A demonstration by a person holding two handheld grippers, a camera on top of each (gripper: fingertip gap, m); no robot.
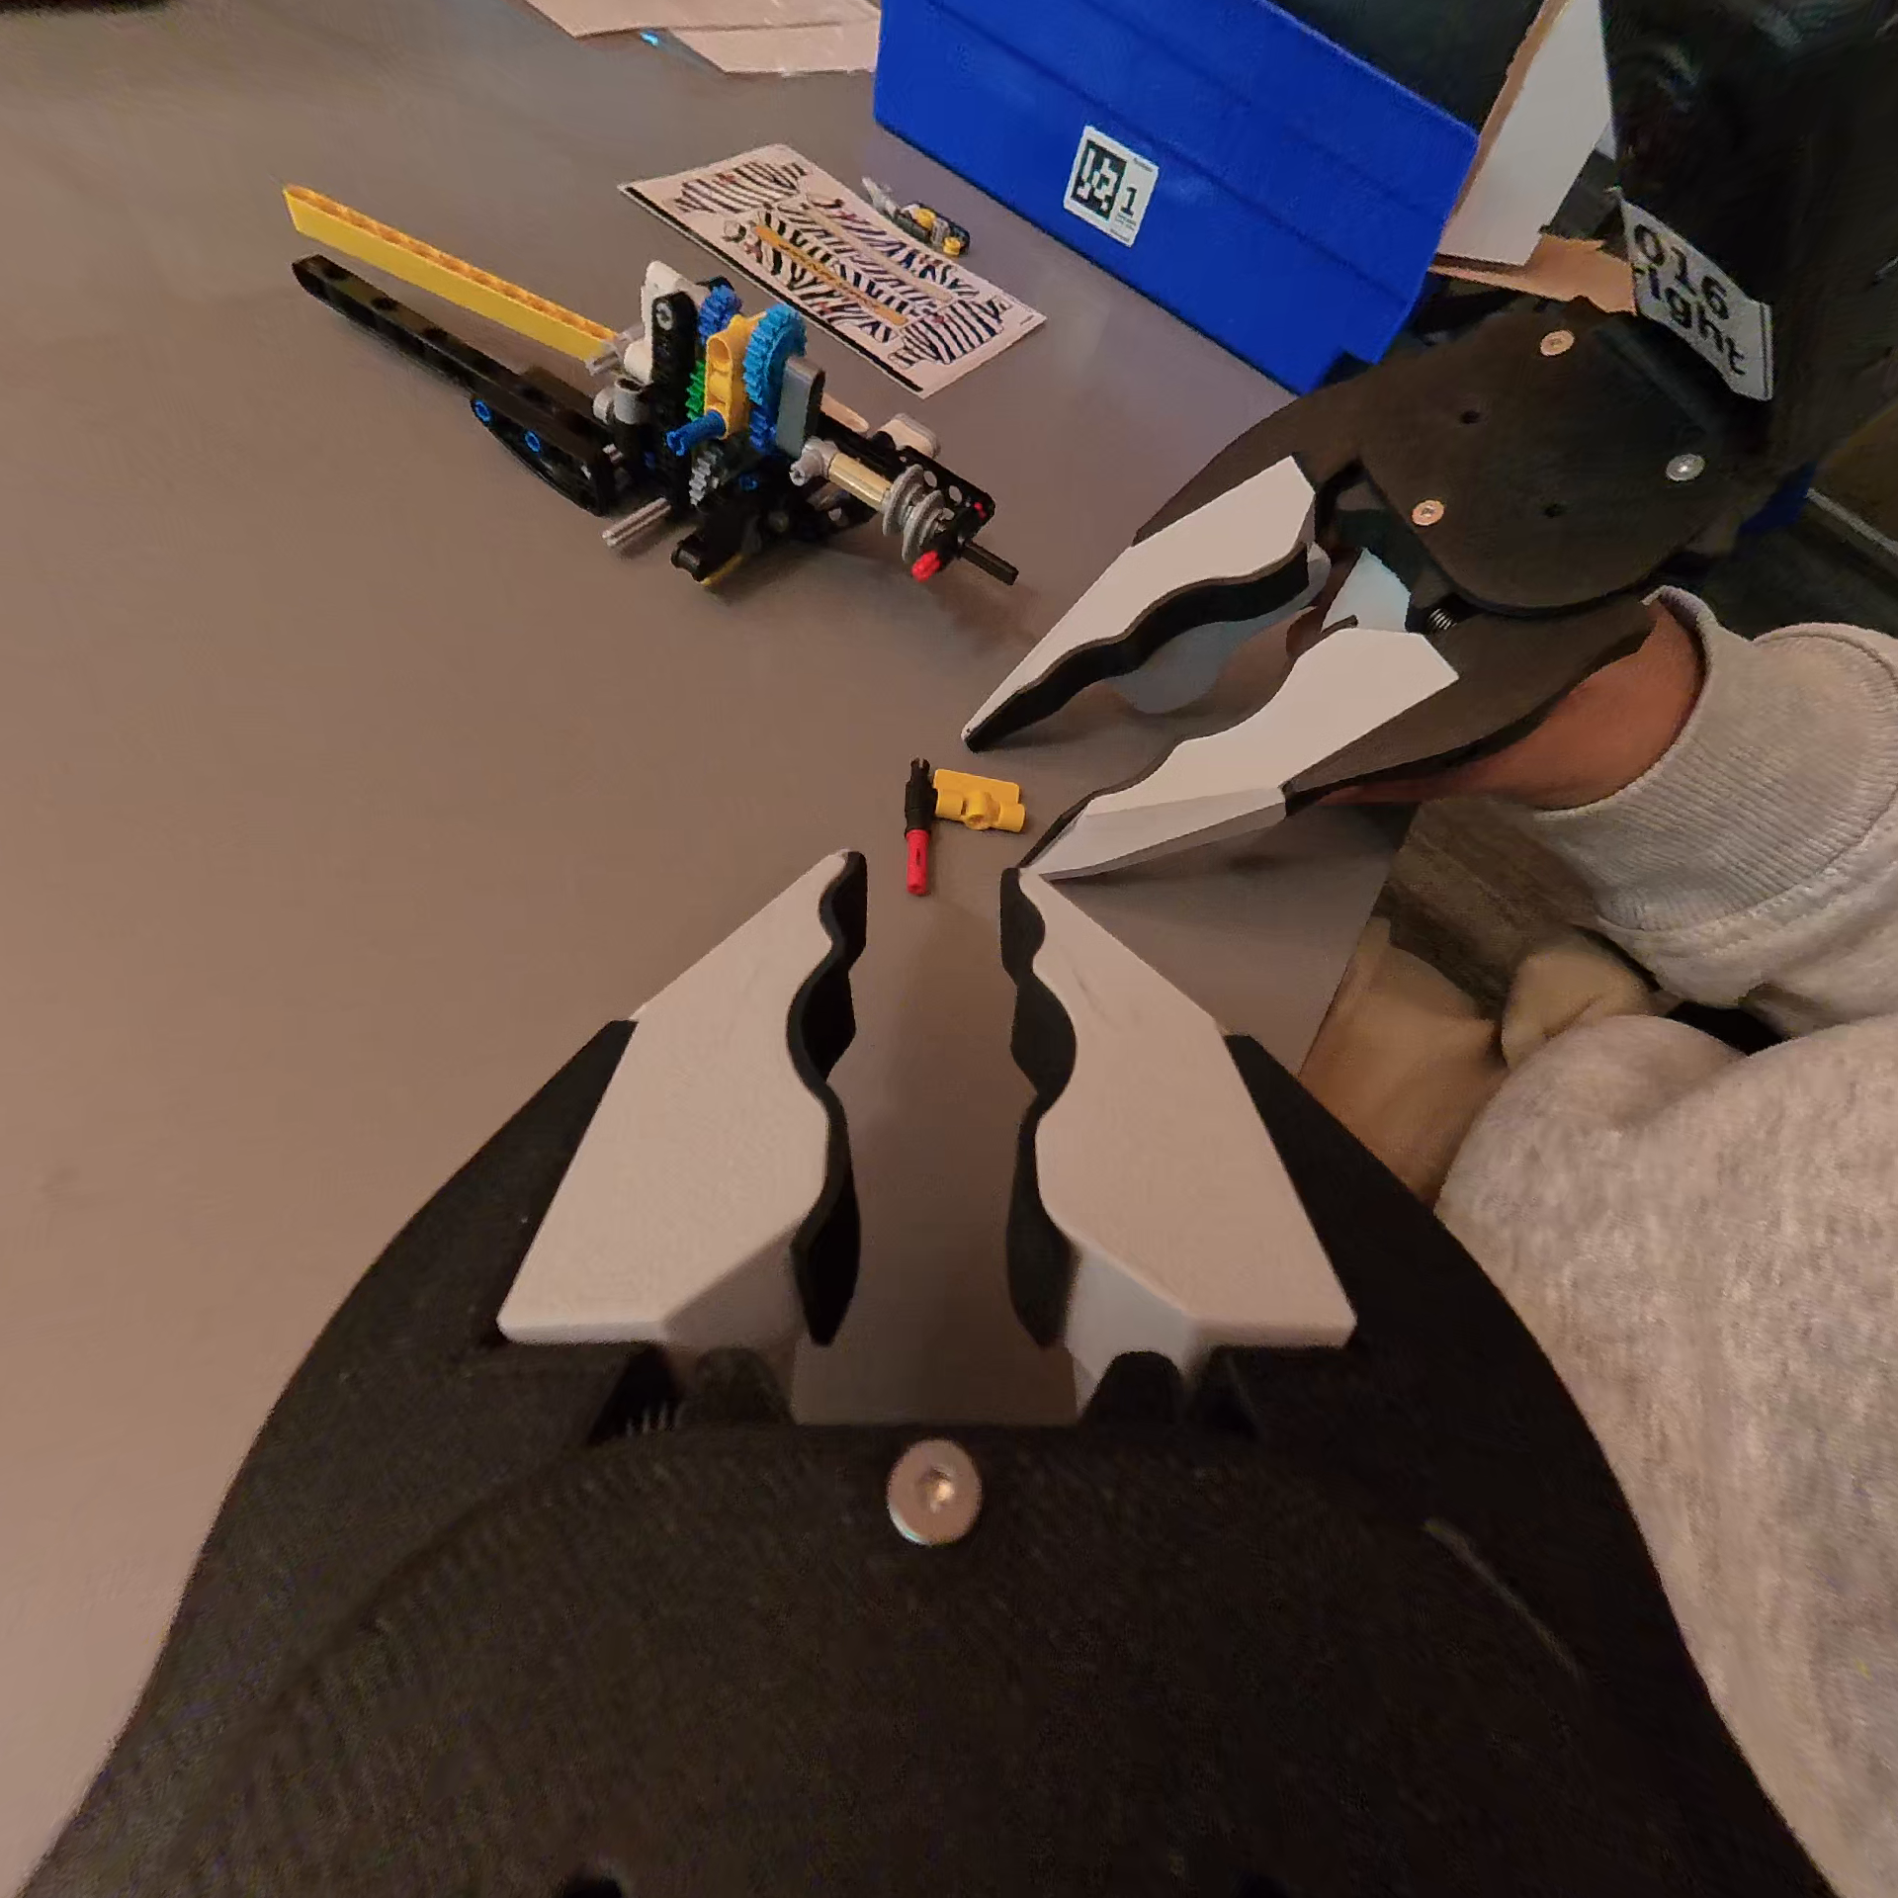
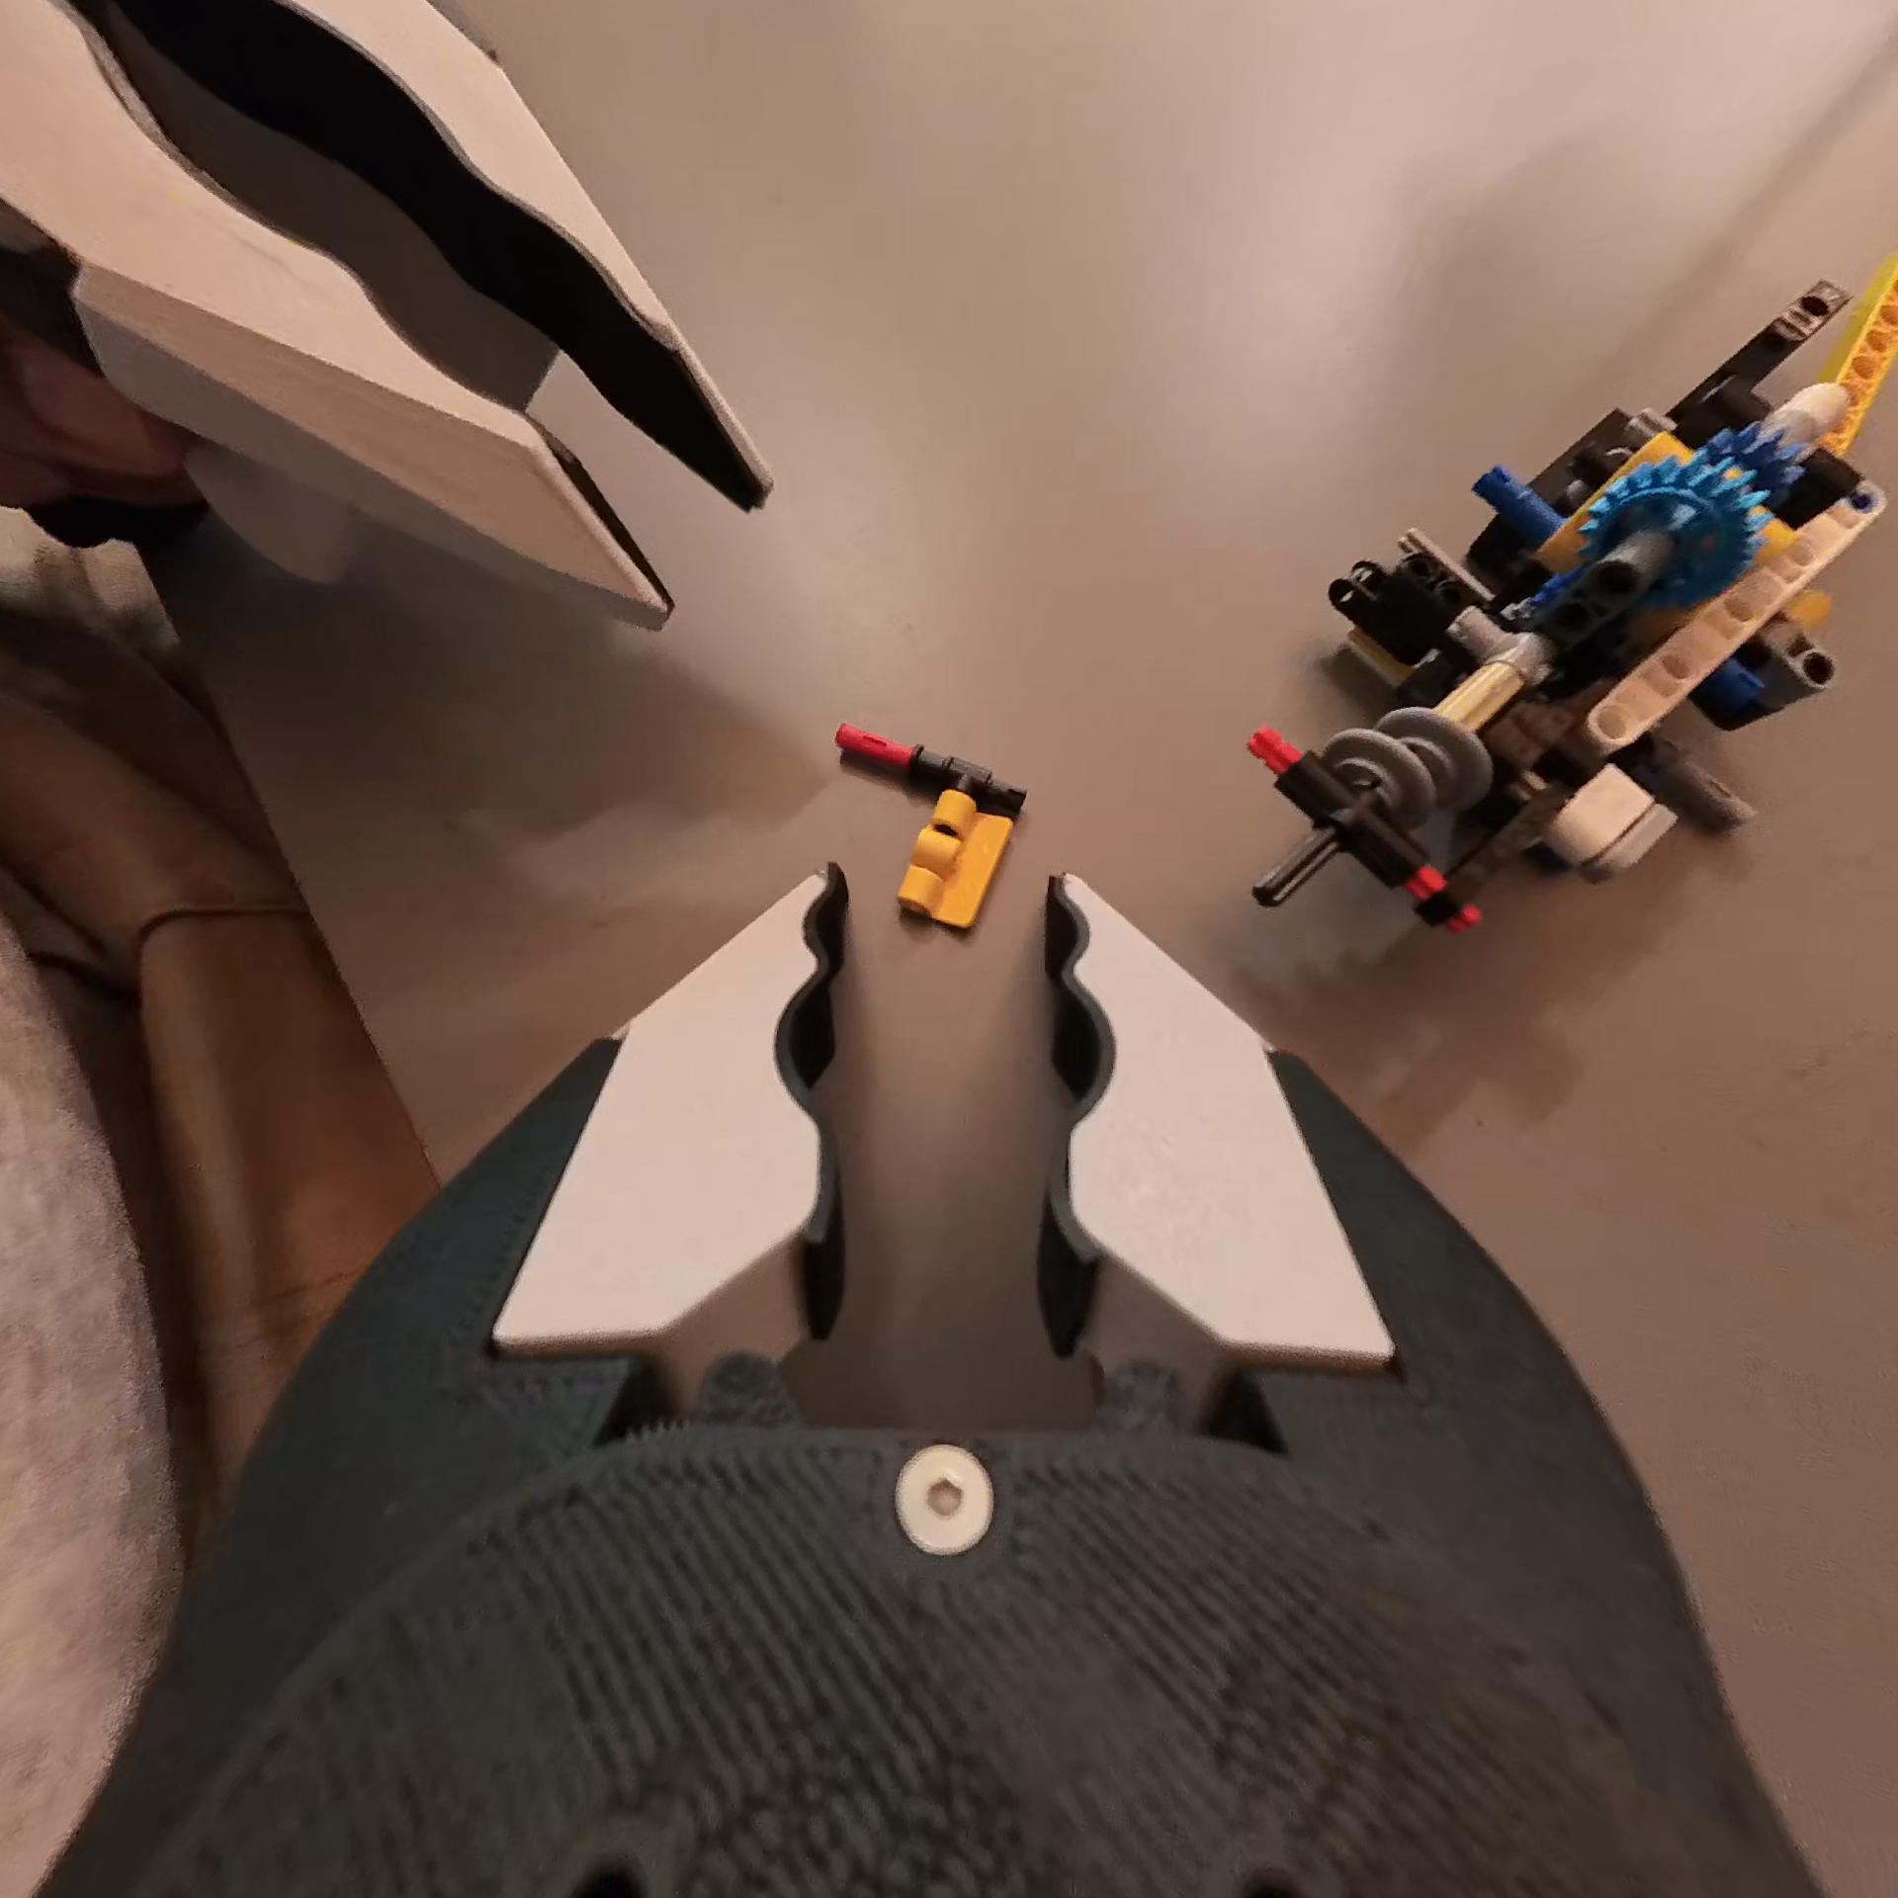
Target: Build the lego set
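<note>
Right claw (image 2: pixel 945 883) wide, empty, just behind yellow connector (image 2: pixel 953 861), red-and-black pin (image 2: pixel 929 765) lying crosswise beyond; left claw (image 1: pixel 933 868) likewise wide, empty.

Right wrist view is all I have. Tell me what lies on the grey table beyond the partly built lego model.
Observer: A zebra-striped sticker sheet lies flat behind the partly built lego model.
Operator: Report anything past it.
Observer: A blue plastic bin stands at the grey table's far edge, a square tag on its side.
Operator: Check the right hand-held gripper from outside.
Observer: The right hand-held gripper is open, its fingertips either side of the small yellow, black and red lego piece, not touching it.
</note>
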